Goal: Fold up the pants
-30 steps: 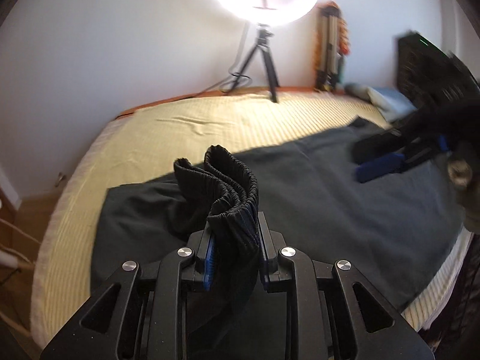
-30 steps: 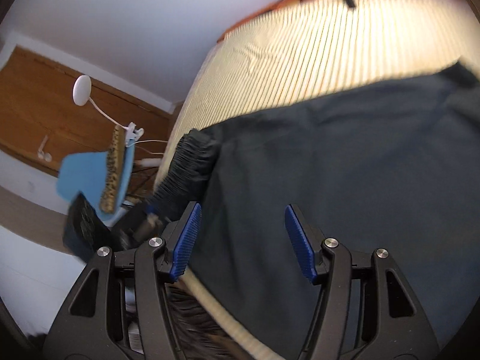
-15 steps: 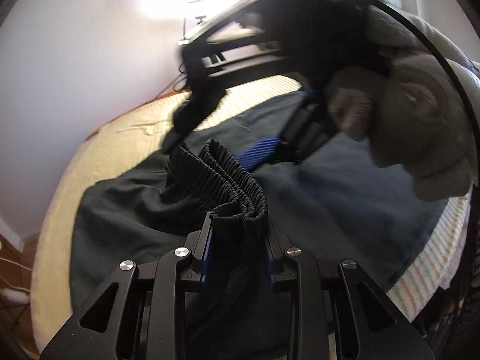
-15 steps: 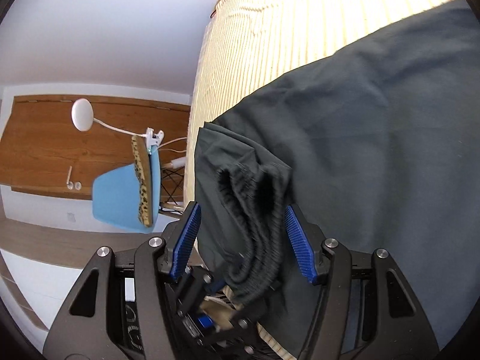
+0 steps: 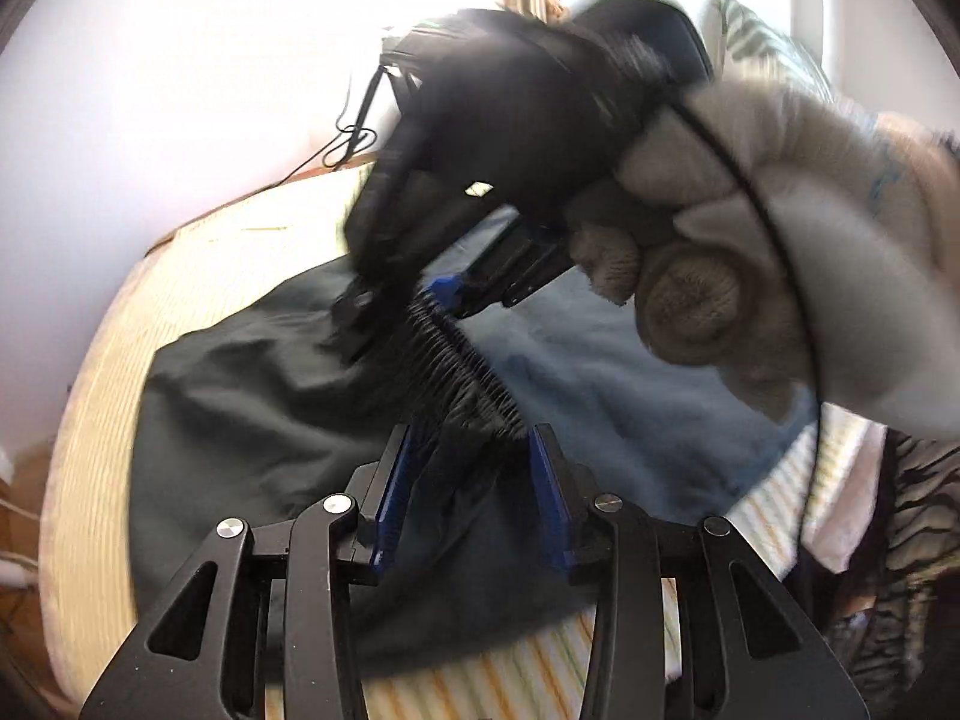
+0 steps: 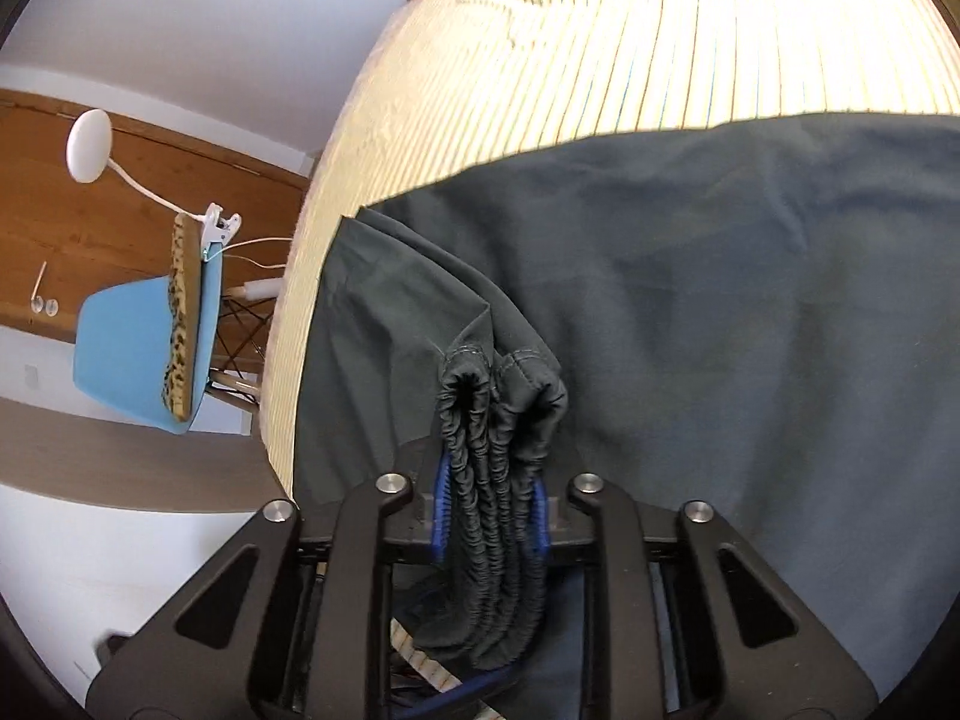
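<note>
Dark grey pants (image 5: 252, 408) lie spread on the yellow striped bed (image 5: 102, 396). Their bunched elastic waistband (image 5: 456, 366) runs between both grippers. My left gripper (image 5: 471, 480) has its blue pads spread wider than before, with waistband cloth still between them. My right gripper (image 6: 489, 516) is shut on the waistband (image 6: 498, 420) and holds its gathered folds upright above the pants (image 6: 720, 300). In the left wrist view the right gripper (image 5: 432, 300), in a gloved hand (image 5: 750, 228), clamps the far end of the waistband.
A blue chair (image 6: 144, 348) with a white clip lamp (image 6: 90, 144) stands beside the bed on the wood floor. A bright light and cables (image 5: 354, 138) stand by the far wall. Striped fabric (image 5: 900, 540) lies at the bed's right side.
My right gripper has come across to the waistband and shut on it. My left gripper's pads have spread apart from their tight clamp on the waistband.
</note>
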`<move>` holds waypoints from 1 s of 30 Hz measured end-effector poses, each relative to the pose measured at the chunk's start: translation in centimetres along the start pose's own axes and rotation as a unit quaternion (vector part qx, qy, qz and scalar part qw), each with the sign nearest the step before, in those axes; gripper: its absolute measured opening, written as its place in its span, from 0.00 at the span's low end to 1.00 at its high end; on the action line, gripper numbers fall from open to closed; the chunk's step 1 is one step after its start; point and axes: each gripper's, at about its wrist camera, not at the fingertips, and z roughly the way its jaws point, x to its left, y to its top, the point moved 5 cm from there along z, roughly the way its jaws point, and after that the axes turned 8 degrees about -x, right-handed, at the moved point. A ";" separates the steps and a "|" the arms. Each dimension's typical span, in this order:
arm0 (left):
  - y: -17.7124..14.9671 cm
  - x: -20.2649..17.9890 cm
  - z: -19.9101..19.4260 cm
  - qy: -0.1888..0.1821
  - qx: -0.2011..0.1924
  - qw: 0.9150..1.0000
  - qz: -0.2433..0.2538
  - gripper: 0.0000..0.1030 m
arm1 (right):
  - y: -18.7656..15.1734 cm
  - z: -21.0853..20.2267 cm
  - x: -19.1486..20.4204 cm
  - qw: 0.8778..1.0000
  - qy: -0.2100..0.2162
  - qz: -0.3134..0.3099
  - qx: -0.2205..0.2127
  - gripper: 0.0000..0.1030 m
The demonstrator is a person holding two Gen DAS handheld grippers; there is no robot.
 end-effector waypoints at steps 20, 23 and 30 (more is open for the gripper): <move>2.2 6.7 -1.0 0.053 -0.017 0.993 -0.104 0.48 | -0.8 -14.5 -7.9 0.997 -0.049 0.003 -0.059 0.18; 2.6 4.6 0.1 0.037 -0.012 0.996 -0.085 0.48 | -1.2 -16.9 -10.0 0.995 -0.065 0.013 -0.072 0.18; 4.1 0.1 2.5 0.001 -0.005 0.999 -0.052 0.48 | -2.5 -22.3 -14.3 0.989 -0.109 0.029 -0.093 0.18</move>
